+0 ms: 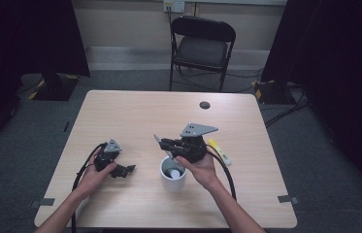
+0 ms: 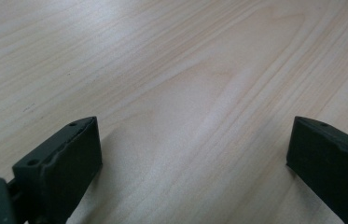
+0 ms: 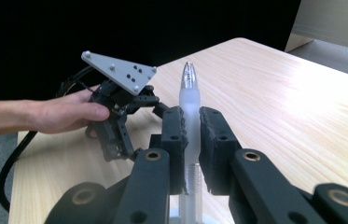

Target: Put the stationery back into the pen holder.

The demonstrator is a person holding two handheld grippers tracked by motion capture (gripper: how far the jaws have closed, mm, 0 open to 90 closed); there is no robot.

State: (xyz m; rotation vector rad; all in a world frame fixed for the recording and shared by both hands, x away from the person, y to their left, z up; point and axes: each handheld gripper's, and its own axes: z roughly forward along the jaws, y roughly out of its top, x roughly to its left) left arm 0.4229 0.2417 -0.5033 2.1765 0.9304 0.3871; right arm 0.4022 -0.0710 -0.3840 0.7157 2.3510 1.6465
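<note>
Jaws of my right gripper (image 3: 189,144) are clamped on a pen (image 3: 189,100), its frosted white barrel standing up between the pads with a clear tip on top. The lower barrel drops out of sight behind my jaws. From above, my right gripper (image 1: 165,144) hangs over a white cup (image 1: 172,180), and the pen there is only a thin pale sliver I can hardly make out. A grey object lies inside the cup; what it is I cannot tell. My left gripper (image 1: 126,169) rests low on the table (image 1: 135,111), jaws wide apart with nothing between them. Just right of my right hand lies a yellow-white marker (image 1: 220,152); its print is too small to read.
</note>
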